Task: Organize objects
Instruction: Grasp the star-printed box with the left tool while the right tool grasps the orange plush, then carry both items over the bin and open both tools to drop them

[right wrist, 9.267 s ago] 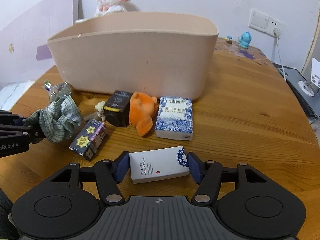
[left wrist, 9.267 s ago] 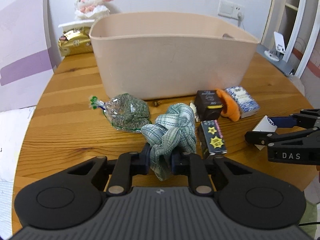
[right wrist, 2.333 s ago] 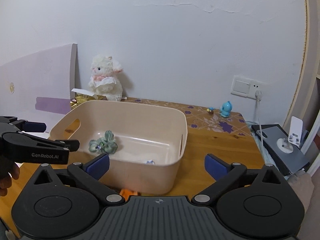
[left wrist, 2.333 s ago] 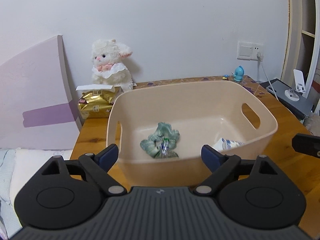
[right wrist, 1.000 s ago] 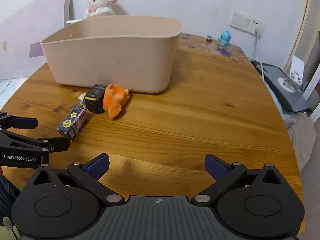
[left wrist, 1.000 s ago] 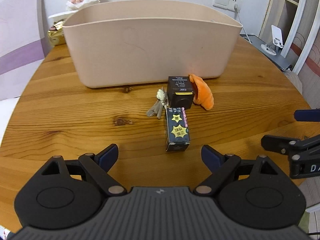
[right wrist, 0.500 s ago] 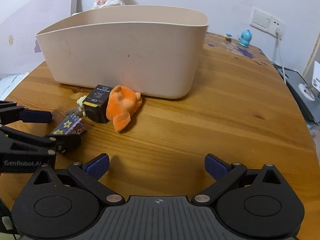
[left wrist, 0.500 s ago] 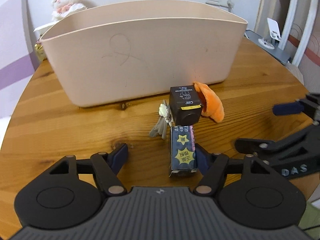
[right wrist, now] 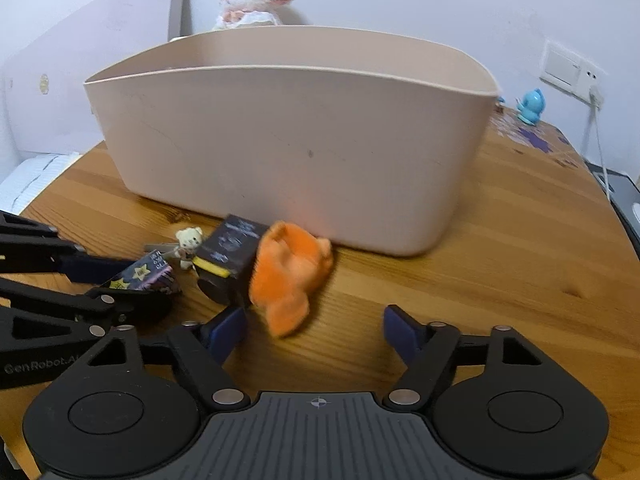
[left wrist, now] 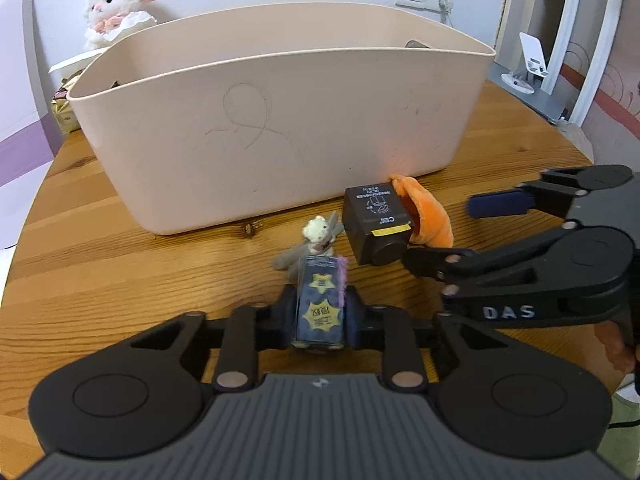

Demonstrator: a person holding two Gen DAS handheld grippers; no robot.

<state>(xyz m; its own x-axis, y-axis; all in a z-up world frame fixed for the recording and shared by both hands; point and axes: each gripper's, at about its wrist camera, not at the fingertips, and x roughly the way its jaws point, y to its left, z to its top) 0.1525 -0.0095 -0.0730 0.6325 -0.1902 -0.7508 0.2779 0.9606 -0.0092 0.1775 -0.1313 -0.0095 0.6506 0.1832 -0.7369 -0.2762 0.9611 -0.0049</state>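
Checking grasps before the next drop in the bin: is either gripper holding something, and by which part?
The left gripper is shut on the star-printed box, clamping its long sides near the near end. The right gripper is open and holds nothing.

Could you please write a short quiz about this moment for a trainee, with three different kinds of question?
1. True or false: the left gripper is shut on the star-printed box.
2. Which thing lies nearest before the open right gripper? A. orange plush B. small bear keychain C. blue figurine
3. Fill in: the black box stands on the table, in front of the beige ____.

Key: 1 true; 2 A; 3 bin.
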